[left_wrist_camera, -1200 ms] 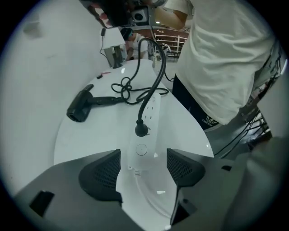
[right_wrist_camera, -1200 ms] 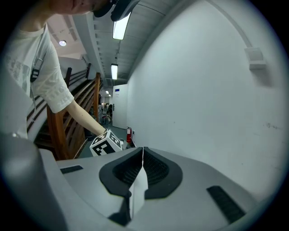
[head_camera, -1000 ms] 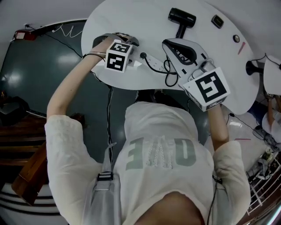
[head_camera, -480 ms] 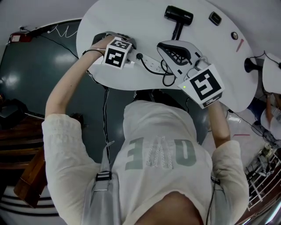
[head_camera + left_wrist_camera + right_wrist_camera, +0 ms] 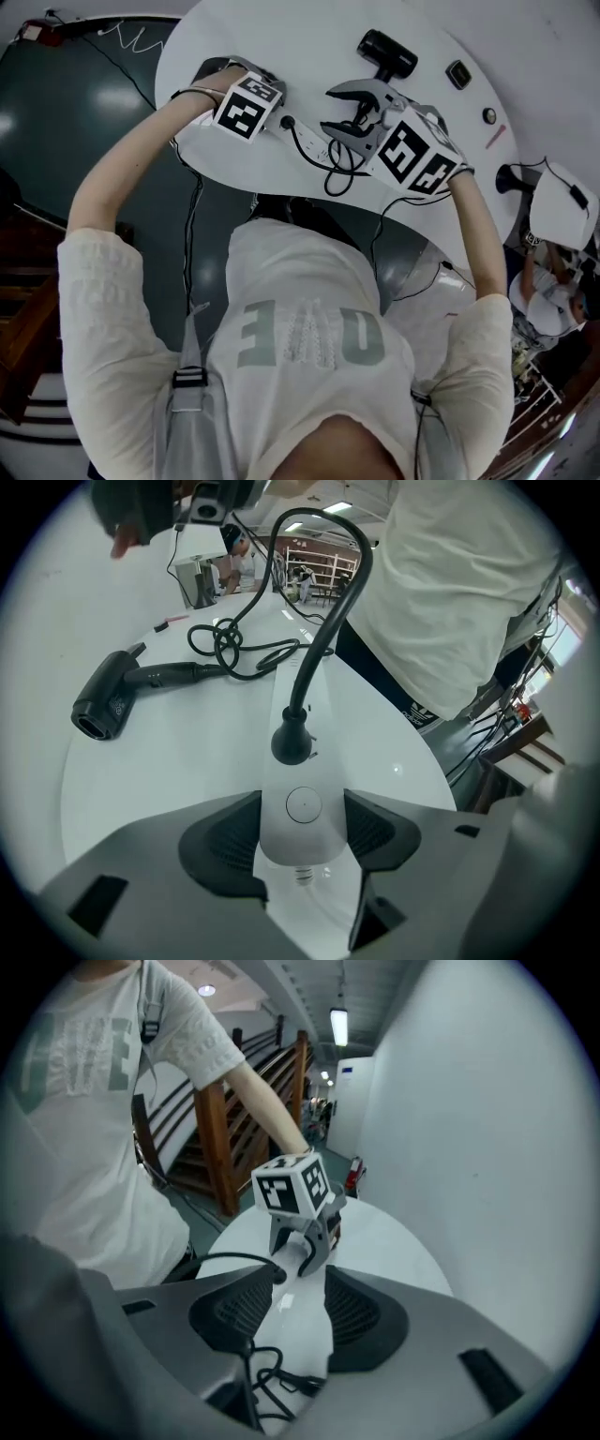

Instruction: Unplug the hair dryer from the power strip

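Jaws astride power strip (image 5: 302, 803), plug (image 5: 291, 745) ahead

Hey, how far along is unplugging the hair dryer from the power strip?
Done: the left gripper clamps the end of the power strip. In hand: the right gripper, jaws just opened and pressing on nothing, hangs over the strip near the plug. Left: the plug sits in its socket; grip it and pull it out.
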Tool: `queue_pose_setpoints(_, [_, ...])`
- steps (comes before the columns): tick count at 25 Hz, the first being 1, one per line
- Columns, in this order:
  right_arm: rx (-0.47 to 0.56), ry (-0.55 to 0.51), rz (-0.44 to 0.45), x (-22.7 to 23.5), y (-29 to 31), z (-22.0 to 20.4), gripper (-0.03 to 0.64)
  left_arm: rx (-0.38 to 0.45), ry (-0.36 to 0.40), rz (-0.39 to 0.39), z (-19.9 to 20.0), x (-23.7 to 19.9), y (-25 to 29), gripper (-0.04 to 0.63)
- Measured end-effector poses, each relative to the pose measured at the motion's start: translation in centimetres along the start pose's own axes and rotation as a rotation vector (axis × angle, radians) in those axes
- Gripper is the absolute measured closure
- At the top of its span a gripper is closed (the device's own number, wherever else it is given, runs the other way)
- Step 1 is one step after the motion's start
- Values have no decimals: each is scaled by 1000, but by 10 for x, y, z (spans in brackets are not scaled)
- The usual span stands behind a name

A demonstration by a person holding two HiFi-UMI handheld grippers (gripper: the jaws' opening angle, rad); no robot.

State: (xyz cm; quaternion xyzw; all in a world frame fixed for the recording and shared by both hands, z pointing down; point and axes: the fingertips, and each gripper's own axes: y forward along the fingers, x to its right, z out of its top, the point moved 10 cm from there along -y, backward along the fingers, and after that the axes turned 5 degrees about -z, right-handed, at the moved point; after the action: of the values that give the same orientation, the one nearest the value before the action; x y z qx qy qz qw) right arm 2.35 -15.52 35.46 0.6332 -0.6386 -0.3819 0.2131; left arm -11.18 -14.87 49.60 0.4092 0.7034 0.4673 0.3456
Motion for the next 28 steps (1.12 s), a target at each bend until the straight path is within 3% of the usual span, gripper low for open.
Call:
queue_pose_setpoints(2, [-45, -57, 63, 0, 28, -9, 449, 3, 2, -5, -1, 2, 1, 327])
queue_pose_setpoints(6, [-35, -124, 223, -14, 73, -16, 449, 30, -17, -3, -1, 1, 0, 327])
queue_pose_setpoints(9, [-23, -152, 258, -25, 97, -22, 449, 28, -22, -1, 0, -2, -2, 327])
queue_pose_setpoints(10, [-10, -141, 252, -27, 102, -23, 459, 27, -24, 1, 0, -3, -2, 327])
queue_pose_setpoints(12, [16, -111, 223, -28, 108, -24, 542, 23, -30, 4, 0, -3, -2, 327])
queue_pose_setpoints(20, [-19, 28, 153, -29, 110, -21, 545, 24, -28, 9, 0, -3, -5, 327])
queue_pose_setpoints(25, [-68, 218, 98, -27, 109, -21, 549, -12, -59, 16, 2, -2, -2, 327])
queue_pose_setpoints(28, [-57, 126, 33, -36, 106, -20, 558, -19, -67, 21, 4, -2, -1, 327])
